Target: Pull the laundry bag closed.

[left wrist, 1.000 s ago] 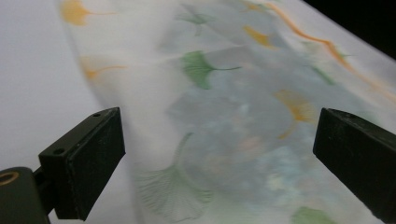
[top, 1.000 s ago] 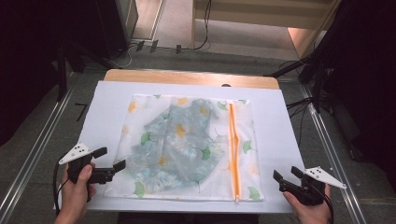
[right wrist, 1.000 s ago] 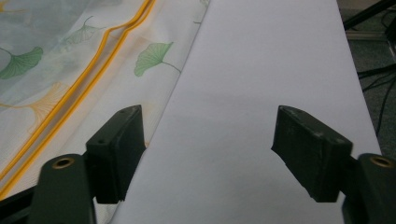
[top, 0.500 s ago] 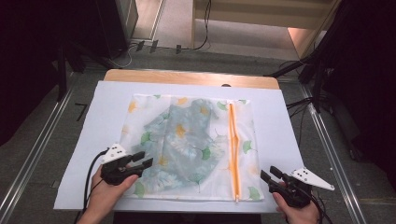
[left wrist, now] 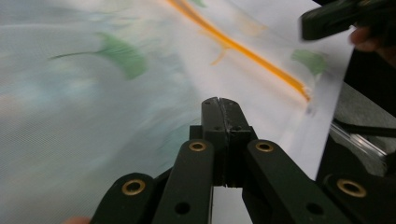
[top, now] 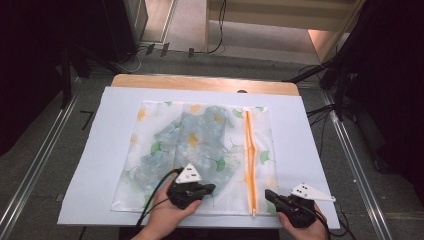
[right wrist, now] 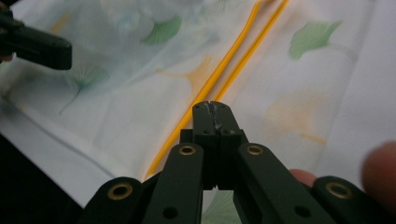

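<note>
A white mesh bag [top: 150, 150] printed with green and orange leaves lies flat on the white sheet [top: 300, 135]. A bluish patterned cloth [top: 200, 140] shows through it, and an orange zipper [top: 248, 150] runs down its right side. My left gripper [top: 211, 188] hovers over the bag's near edge, left of the zipper [left wrist: 243, 49]. Its jaws have just been closing and now stand shut with nothing between them [left wrist: 222, 103]. My right gripper [top: 269, 194] sits at the bag's near right corner beside the zipper's end [right wrist: 219, 74]. Its jaws have also just been closing and are shut on nothing [right wrist: 212, 107].
The sheet covers a wooden table [top: 200, 83] whose far edge shows. Metal rails [top: 40, 165] run along both sides, with cables [top: 320, 112] on the floor beyond and dark stands at the right. Bare sheet lies to the left and right of the bag.
The left gripper swept right from the sheet's left edge to above the bag's near edge. The right gripper shifted a little left. Both pairs of jaws went from open to shut.
</note>
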{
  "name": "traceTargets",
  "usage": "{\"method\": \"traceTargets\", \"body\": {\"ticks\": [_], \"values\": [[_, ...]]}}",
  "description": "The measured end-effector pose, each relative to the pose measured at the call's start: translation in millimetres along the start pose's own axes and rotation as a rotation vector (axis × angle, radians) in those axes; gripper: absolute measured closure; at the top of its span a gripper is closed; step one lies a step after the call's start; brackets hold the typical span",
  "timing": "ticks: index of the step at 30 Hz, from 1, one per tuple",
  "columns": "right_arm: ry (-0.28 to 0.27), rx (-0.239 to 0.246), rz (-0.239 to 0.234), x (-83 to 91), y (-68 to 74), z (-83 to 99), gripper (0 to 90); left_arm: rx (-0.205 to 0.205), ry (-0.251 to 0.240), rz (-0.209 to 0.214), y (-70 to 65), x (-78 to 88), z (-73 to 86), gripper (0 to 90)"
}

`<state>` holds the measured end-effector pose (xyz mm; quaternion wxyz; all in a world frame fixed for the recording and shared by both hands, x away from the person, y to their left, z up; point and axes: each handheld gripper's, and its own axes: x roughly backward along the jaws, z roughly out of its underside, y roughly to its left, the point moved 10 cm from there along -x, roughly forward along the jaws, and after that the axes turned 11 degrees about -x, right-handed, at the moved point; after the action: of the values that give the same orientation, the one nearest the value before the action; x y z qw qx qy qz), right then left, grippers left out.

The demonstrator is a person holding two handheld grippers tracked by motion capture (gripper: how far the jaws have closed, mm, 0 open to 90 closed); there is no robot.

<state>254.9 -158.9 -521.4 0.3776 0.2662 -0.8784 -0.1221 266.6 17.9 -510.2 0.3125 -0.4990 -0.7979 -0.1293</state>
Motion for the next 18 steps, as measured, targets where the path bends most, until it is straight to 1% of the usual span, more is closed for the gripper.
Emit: {"method": "traceTargets", "body": {"ticks": [1,2,3,4,5,6,7,8,10,14,15,16,17,18], "values": [[0.044,0.026,0.003,-4.9,1.9,8.0,90.0,-0.014,0.009,0.03,-12.6,-15.0,-4.3,90.0],[0.059,0.032,0.003,-6.0,2.7,10.6,90.0,-0.014,0.009,0.03,-12.6,-15.0,-4.3,90.0],[0.059,0.032,0.003,-6.0,2.7,10.6,90.0,-0.03,0.027,0.036,-17.6,-21.9,-4.0,90.0],[0.09,0.038,-0.016,-9.3,5.3,16.0,90.0,-0.055,0.046,0.05,-25.7,-34.0,-2.2,90.0],[0.102,0.037,-0.018,-10.1,6.1,18.0,90.0,-0.06,0.058,0.047,-27.7,-38.3,-0.6,90.0],[0.109,0.047,-0.017,-11.7,6.0,19.7,90.0,-0.06,0.063,0.04,-28.7,-42.2,0.5,90.0],[0.119,0.05,-0.02,-12.9,6.1,21.6,90.0,-0.065,0.072,0.035,-29.2,-44.3,1.4,90.0],[0.127,0.045,-0.023,-13.7,6.2,23.1,90.0,-0.056,0.065,0.041,-31.0,-46.3,0.5,90.0],[0.14,0.049,-0.037,-15.5,7.2,25.1,90.0,-0.063,0.064,0.048,-34.2,-49.1,-1.7,90.0],[0.164,0.064,-0.029,-19.1,8.2,28.9,90.0,-0.069,0.062,0.073,-41.1,-56.6,-5.8,89.9],[0.163,0.063,-0.031,-19.4,8.1,28.6,90.0,-0.072,0.07,0.087,-43.8,-59.3,-5.3,89.0],[0.165,0.058,-0.028,-19.5,7.7,28.6,90.0,-0.078,0.081,0.091,-46.7,-62.9,-3.5,87.5],[0.165,0.058,-0.028,-19.5,7.7,28.6,90.0,-0.078,0.081,0.091,-46.7,-62.9,-3.5,87.1],[0.163,0.066,-0.017,-18.8,6.4,28.4,90.0,-0.094,0.096,0.087,-48.7,-67.3,0.7,87.1]]}}
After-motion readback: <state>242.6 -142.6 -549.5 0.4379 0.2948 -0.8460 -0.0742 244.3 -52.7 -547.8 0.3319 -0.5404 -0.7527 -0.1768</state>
